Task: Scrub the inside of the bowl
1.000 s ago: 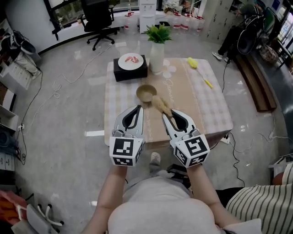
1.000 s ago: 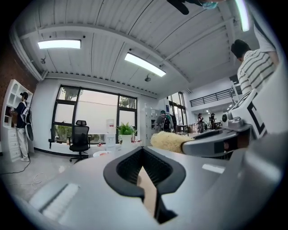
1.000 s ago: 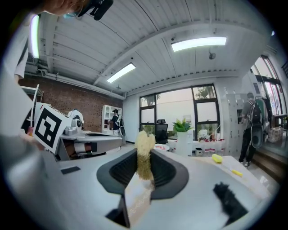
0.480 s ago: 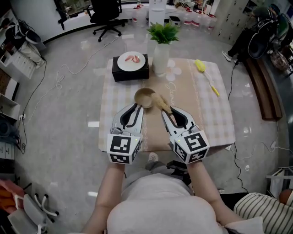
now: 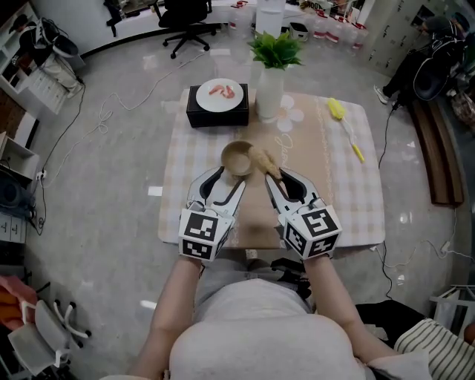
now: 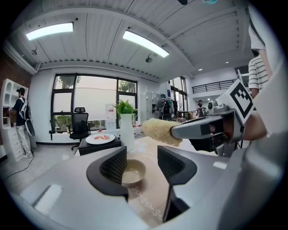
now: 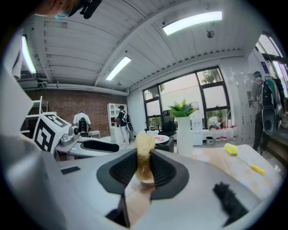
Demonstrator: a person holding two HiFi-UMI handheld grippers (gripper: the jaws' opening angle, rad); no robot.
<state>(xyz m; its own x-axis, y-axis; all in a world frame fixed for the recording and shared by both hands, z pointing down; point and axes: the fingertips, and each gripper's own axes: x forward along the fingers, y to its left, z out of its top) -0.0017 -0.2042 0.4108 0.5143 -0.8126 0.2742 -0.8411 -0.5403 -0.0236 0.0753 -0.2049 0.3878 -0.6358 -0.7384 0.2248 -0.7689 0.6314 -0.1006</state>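
left gripper [image 6: 139, 164] jaws opening, empty | right gripper [image 7: 144, 168] jaws clamp scrubber [image 5: 263, 159] beside bowl [image 5: 236, 157] | vase [image 5: 269, 93], plate [image 5: 220, 91] beyond

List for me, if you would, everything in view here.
table: one, checked cloth with beige runner, mid-floor
bowl: one, tan, on the runner ahead of the grippers
scrub brush: one, tan, beside the bowl's right rim
vase: one, white, holding a green plant, far edge
box: one, black, left of the vase
plate: one, white, on the box
yellow brush: one, table's right side
chair: one, black, beyond the table
left gripper: grey, jaws opening, empty
right gripper: grey, clamping the scrub brush
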